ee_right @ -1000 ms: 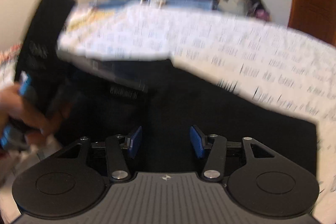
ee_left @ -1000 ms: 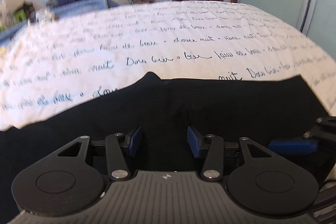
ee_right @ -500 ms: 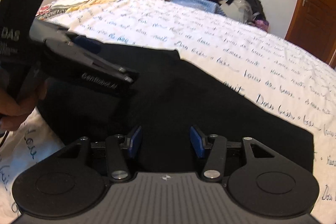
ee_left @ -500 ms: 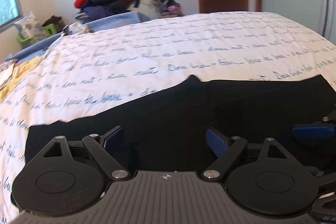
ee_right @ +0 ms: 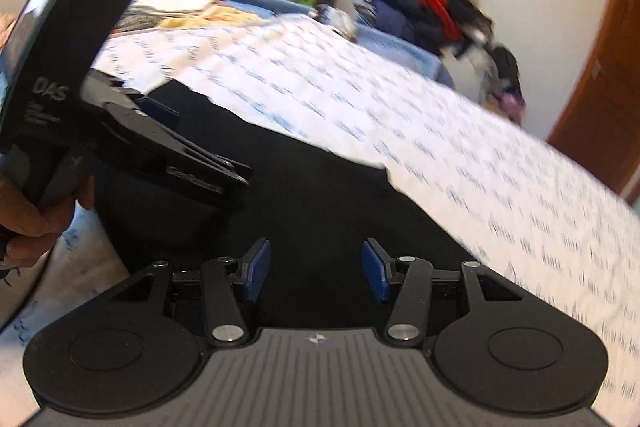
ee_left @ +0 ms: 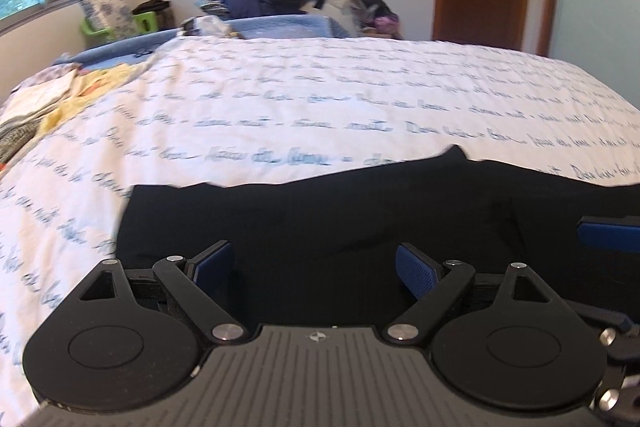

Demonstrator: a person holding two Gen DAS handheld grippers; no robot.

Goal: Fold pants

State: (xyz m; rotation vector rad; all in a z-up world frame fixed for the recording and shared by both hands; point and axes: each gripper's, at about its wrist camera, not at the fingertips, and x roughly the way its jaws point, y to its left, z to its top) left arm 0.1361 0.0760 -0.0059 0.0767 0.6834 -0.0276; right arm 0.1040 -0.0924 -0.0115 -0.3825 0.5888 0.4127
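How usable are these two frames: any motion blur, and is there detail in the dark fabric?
Left wrist view: the printed bedspread is mildly smeared sideways, its script unreadable; the black pants are a near-featureless dark mass. Right wrist view: blur is heavier and diagonal across the bedspread; the pants show no folds; the right hand-held gripper stays sharp. Both views bow at the edges.

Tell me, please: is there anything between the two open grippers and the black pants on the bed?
Nothing visible. The left gripper and the right gripper are open directly above the black pants, which lie flat on the white bedspread; no object lies on the fabric.
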